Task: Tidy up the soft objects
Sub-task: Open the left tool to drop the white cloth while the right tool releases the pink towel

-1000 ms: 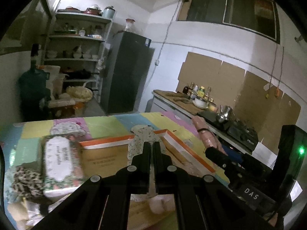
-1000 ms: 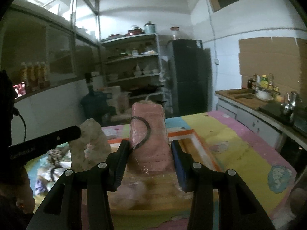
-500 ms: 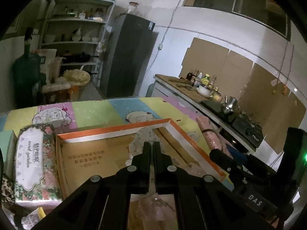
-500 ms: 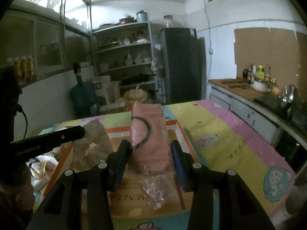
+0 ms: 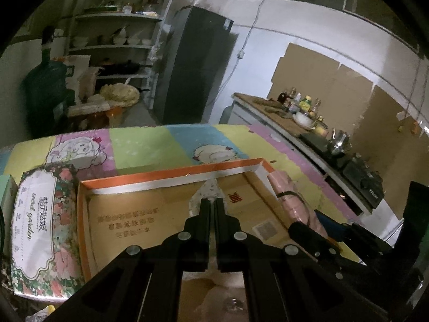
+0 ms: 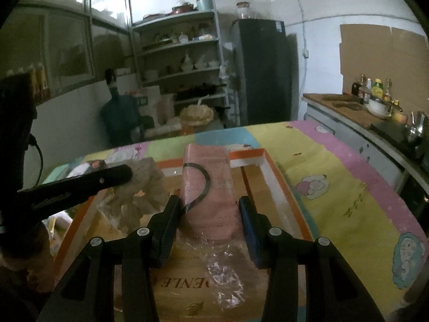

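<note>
Now that both hands have dropped toward the cardboard box (image 5: 171, 185), the right gripper (image 6: 207, 209) clamps a pink packet (image 6: 206, 185) above its floor, and the left gripper (image 5: 211, 206), shut on a pale cloth (image 6: 142, 185), hangs inside it; release looks near.

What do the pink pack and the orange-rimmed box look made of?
Pink pack: apparently stacked soft cloth or paper in clear plastic film; layered edges, and shiny wrinkles trail below it. Orange-rimmed box: cardboard, matte brown inside with printed characters, and a white-and-orange printed rim.
</note>
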Demonstrator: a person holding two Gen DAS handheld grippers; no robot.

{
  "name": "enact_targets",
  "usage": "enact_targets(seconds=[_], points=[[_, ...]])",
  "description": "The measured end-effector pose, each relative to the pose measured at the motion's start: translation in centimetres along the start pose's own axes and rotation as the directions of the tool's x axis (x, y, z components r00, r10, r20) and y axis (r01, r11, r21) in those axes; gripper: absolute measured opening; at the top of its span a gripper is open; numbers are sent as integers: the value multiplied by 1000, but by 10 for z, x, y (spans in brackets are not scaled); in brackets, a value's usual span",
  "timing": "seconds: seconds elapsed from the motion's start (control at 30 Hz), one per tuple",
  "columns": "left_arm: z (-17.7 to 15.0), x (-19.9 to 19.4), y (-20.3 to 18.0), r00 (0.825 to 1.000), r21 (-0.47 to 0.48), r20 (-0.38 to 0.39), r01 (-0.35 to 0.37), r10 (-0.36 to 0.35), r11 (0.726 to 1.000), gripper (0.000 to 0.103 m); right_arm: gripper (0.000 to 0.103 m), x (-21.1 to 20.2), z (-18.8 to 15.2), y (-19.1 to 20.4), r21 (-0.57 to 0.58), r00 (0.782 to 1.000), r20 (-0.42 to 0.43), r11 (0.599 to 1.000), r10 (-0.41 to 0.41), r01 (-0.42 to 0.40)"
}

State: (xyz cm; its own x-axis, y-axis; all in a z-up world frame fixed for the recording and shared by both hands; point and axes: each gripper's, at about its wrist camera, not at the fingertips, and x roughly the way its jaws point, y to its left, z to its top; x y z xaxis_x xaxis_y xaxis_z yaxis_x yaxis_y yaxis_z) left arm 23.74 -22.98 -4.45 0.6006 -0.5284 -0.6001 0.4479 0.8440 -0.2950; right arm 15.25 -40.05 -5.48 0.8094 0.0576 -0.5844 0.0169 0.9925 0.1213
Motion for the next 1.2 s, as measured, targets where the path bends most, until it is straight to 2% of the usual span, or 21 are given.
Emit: enact_targets(seconds=[0.2,0.67,0.7,0.73,0.87,0.97,1.13,1.2], points=[[-3,8,6,999,-13,-19,-27,27,1000,3,46,14,-2,3,-15,999,-50,1000,0,-1],[-2,11,11,999,-20,-33,-34,33,999,5,47,36,3,10,-23,993,-122,1000,7,-9],[-2,11,11,999,-18,-31,-34,33,999,7,48,37,4,10,-22,993,-119,1000,9,-12],[-2,10,11,999,-15,-30,-32,32,999,13,48,36,3,10,-23,993,-115,1000,13,-15],[-3,6,8,1000,-13,-19,-14,14,1000,43,48,36,1,10,-22,994,-111,999,21,-24],[-3,4,6,1000,-12,-15,-11,11,1000,52,50,33,0,10,-20,994,-107,999,27,-29],[-3,-1,1,1000,-1,-8,-16,16,1000,55,52,28,0,11,-15,995,-97,1000,25,-27],[-3,-3,-1,1000,3,-3,-17,17,1000,61,52,26,0,12,-12,995,-92,1000,25,-26]])
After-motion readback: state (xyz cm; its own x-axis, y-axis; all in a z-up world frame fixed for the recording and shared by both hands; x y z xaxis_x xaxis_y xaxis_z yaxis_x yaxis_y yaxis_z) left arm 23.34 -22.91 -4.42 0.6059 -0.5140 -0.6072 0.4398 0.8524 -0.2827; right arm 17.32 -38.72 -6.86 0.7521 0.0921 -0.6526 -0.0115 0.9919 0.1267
